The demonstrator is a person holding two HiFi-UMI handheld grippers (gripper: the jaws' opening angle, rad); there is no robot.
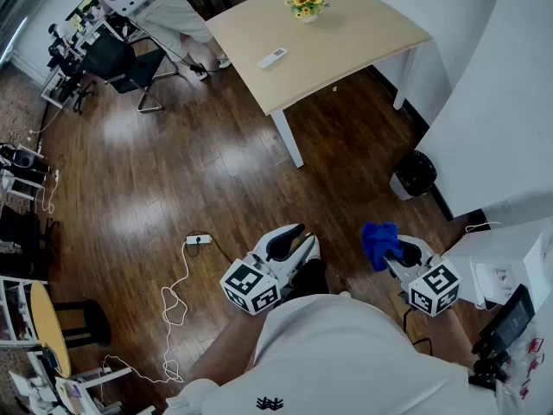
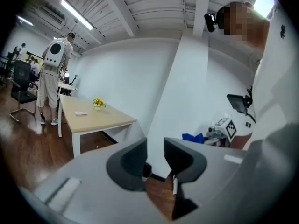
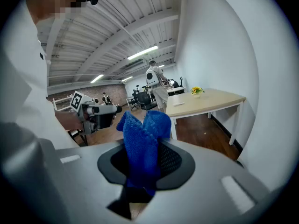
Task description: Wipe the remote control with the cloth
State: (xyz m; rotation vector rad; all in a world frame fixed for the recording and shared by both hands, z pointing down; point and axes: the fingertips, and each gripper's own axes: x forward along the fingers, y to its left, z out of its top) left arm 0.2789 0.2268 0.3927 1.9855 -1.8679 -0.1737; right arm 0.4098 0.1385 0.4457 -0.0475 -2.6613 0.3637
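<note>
Early going here. Grips the blue cloth (image 3: pixel 142 143) in the right gripper (image 3: pixel 144 164), jaws clamped on its lower folds, upper part bunched and standing loose above the pads. Carries the left gripper (image 2: pixel 155 157) empty, jaws drawn in to a narrow slit with nothing between them. Stands on the wooden floor (image 1: pixel 173 162), well apart from the tabletop (image 1: pixel 346 46) across the room.

No wiping yet, by the look of it: cloth in hand, yes, but nowhere near the remote control (image 1: pixel 272 57). Spots that remote lying flat on the pale tabletop, near one edge, apart from the little pot of yellow flowers (image 1: pixel 305 5). Reads as a slim white bar, small at this range, buttons and any grime too far off to make out.

Left to do, most likely: close in on the tabletop, perhaps steady the remote with the free gripper, rub the cloth over it. Nearly all of the job ahead.
</note>
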